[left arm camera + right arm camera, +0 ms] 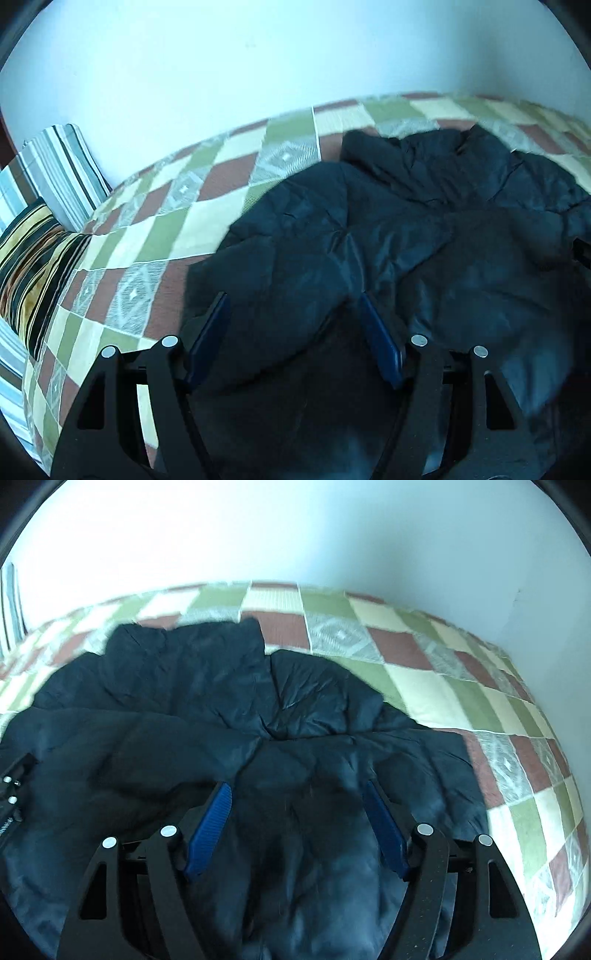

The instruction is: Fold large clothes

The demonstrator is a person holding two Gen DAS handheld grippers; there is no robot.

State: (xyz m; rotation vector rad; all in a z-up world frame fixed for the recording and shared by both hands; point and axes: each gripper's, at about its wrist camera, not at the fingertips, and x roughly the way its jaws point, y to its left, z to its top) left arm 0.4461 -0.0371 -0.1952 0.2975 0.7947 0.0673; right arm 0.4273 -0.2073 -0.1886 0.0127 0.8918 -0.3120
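Observation:
A large dark navy padded jacket [424, 229] lies crumpled on the bed, its sleeves bunched over the body. My left gripper [293, 301] hovers above the jacket's left part, open, with its blue pads [380, 343] wide apart and not pressing on the fabric. In the right wrist view the same jacket [207, 701] fills the middle. My right gripper [297, 786] hangs over its right part, open, blue pads [210, 823] apart with only jacket below them. The left gripper's black body [11, 794] shows at that view's left edge.
The bed carries a checked cover [155, 221] in green, cream and brick red. Striped pillows [62, 173] and a striped cushion [33, 258] lie at the left end. A pale wall [332, 535] runs behind the bed and around its right end.

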